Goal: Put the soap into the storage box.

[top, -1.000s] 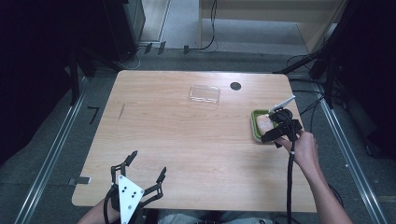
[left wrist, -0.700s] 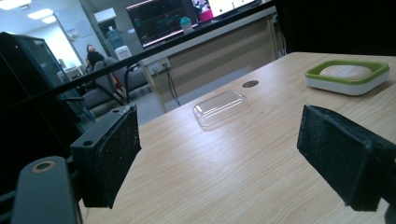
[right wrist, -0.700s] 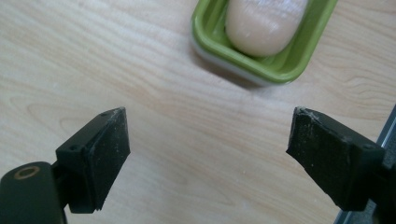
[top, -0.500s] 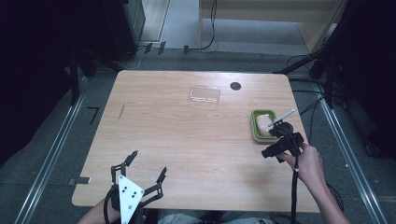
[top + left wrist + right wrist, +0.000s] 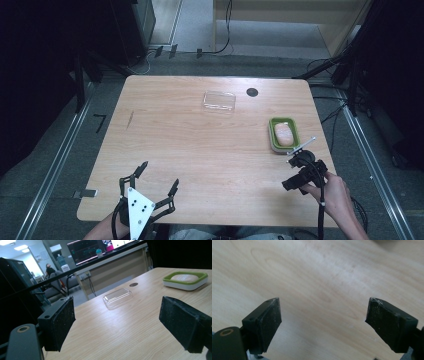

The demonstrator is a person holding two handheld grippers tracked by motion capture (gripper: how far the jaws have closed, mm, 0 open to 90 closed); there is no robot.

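Note:
A green-rimmed soap dish [image 5: 274,141] with a pale pink soap bar [image 5: 283,134] in it stands near the table's right edge. A clear plastic lid [image 5: 219,100] lies flat toward the far middle. My right gripper [image 5: 296,175] is just in front of the dish, over bare wood and apart from it. Its jaws are open with nothing between them [image 5: 323,307]. My left gripper [image 5: 160,174] rests at the near left edge, open and empty [image 5: 117,312]. It looks across the table at the lid [image 5: 117,297], the dish [image 5: 185,285] and the soap [image 5: 184,278].
A small black round hole [image 5: 252,92] sits in the tabletop [image 5: 200,145] just right of the lid. Cables and dark stands ring the table on the floor. A desk with screens stands beyond the far edge in the left gripper view.
My right gripper has drawn back from over the soap dish toward the table's near edge and sunk a little, uncovering the soap. The left gripper has kept still.

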